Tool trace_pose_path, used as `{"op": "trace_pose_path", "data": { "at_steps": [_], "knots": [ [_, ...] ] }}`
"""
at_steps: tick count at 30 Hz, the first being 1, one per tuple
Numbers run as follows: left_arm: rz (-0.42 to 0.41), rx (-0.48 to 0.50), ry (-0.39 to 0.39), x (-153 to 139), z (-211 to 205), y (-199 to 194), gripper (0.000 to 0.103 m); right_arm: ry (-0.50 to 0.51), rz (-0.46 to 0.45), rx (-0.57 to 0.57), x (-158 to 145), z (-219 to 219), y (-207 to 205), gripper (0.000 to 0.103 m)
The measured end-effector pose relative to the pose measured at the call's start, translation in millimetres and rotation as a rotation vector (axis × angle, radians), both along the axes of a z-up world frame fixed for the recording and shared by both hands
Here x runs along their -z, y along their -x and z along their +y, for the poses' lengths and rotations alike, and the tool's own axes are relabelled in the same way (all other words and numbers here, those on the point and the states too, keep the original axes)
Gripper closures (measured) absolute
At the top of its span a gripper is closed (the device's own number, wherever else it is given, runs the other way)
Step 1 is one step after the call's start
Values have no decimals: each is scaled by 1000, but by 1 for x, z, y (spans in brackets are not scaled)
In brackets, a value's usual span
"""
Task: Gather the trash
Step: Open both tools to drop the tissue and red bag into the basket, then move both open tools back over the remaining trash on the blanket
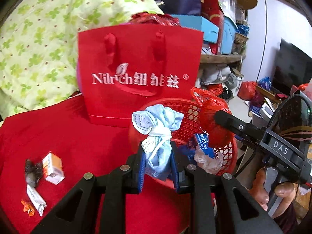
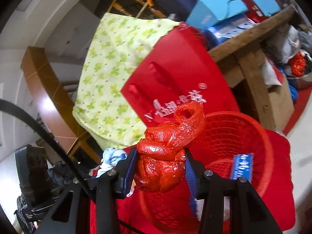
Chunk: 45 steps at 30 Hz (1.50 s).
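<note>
Left wrist view: our left tool (image 1: 158,160) clamps a blue mask bundle (image 1: 158,128) before the red basket (image 1: 228,154); our right tool (image 2: 159,167) clamps a red plastic bag (image 2: 165,156) over it; a red gift bag (image 1: 139,74) stands behind.

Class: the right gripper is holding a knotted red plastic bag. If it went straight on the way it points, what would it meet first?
Probably the red gift bag standing behind the red basket; depth is unclear, so the right gripper might clip the basket's rim first.
</note>
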<state>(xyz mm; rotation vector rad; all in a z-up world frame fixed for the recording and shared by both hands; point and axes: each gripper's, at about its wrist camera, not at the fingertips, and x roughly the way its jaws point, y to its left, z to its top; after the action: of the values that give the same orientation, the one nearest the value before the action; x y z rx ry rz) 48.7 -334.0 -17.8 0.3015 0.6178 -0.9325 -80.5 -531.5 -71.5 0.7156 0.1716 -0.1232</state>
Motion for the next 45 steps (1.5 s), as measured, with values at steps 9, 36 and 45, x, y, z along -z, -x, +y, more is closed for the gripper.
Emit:
{"op": "trace_pose_path", "data": {
  "at_steps": [9, 36, 45],
  "knots": [
    [-11, -18, -60, 22, -27, 0, 42, -109, 40, 52, 15, -25, 10, 39],
    [-212, -356, -143, 11, 115, -17, 30, 187, -113, -83, -30, 85, -39, 39],
    [-189, -439, -154, 19, 153, -31, 30, 266, -74, -167, -28, 126, -71, 39]
  ]
}}
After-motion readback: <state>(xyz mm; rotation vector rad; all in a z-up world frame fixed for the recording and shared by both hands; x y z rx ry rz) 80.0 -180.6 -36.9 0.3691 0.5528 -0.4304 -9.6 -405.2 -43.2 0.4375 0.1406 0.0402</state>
